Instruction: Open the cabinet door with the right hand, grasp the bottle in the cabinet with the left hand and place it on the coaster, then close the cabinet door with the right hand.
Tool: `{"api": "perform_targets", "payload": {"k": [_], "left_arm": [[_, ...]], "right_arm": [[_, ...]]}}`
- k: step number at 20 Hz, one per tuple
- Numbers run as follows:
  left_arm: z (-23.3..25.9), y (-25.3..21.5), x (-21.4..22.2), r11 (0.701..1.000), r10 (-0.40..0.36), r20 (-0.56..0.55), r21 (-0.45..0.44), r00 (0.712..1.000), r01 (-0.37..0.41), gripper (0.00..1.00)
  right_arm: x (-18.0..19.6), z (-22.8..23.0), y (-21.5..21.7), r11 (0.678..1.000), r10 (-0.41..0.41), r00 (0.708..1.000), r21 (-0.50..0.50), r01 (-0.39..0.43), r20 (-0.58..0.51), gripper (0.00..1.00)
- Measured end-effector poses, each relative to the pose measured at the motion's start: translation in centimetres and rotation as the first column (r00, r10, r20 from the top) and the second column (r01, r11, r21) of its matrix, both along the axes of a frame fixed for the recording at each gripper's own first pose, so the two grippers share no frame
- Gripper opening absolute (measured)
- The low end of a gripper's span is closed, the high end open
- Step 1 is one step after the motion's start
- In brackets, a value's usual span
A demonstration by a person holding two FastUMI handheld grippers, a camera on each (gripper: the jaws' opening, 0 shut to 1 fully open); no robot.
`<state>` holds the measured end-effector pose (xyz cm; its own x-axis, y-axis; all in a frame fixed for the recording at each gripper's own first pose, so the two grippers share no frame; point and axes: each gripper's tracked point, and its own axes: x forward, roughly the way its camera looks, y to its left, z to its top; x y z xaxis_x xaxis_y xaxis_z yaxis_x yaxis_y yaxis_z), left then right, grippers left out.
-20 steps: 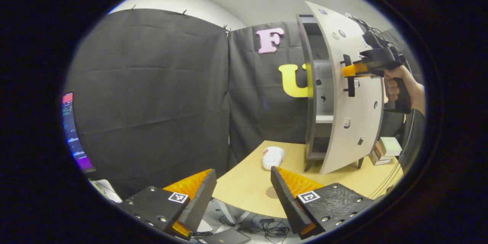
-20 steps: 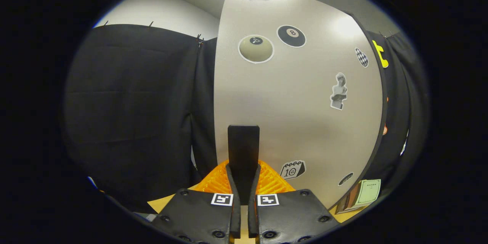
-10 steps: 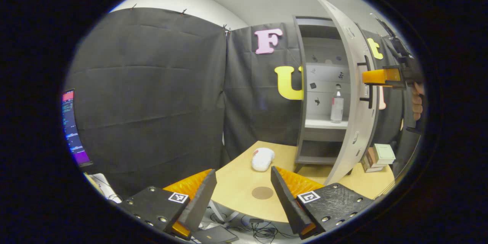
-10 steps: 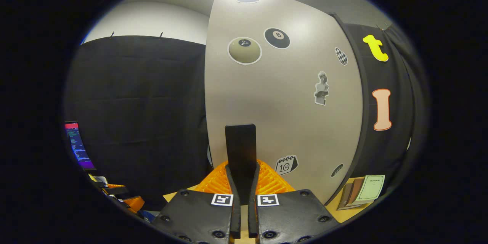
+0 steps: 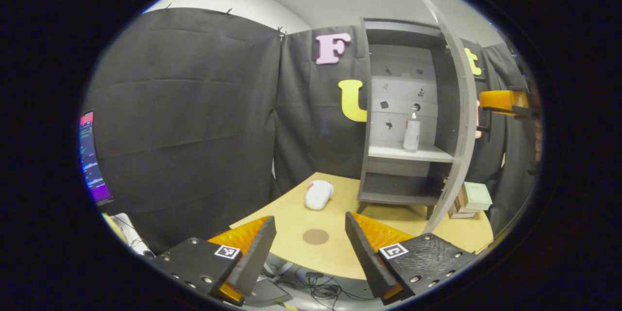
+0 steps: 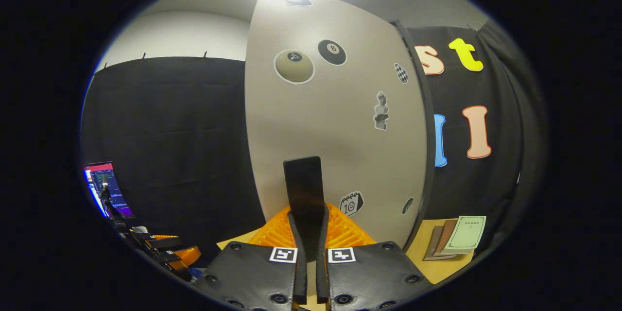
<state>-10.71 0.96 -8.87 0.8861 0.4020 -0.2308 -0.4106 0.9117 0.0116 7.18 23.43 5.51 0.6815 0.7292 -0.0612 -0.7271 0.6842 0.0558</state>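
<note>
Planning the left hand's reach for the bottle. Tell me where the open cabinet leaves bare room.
The shelf is bare left of the bottle. The bottom compartment looks bare too. The bottle stands toward the shelf's right, nearer the open door.

Cabinet door [image 6: 335, 121] stickers read "8" (eight-ball) and "10".

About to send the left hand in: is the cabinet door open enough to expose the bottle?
Open. The cabinet door stands swung wide, edge-on, and the bottle shows upright on the shelf. The right gripper grips the handle.
</note>
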Motion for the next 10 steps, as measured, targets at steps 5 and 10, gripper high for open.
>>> {"api": "perform_targets", "payload": {"k": [5,10], "left_arm": [[-0.1,-2.5,0.9,0.997,-0.065,-0.026,0.029,0.998,0.066,0.87],[-0.6,-4.9,2.6,0.991,-0.131,-0.029,0.007,0.991,0.132,0.88]], "right_arm": [[0.2,0.1,-1.5,0.999,-0.040,0.999,0.008,0.040,-0.004,0.09],[0.5,0.2,-2.6,0.993,-0.109,0.994,0.034,0.110,-0.017,0.08]]}}
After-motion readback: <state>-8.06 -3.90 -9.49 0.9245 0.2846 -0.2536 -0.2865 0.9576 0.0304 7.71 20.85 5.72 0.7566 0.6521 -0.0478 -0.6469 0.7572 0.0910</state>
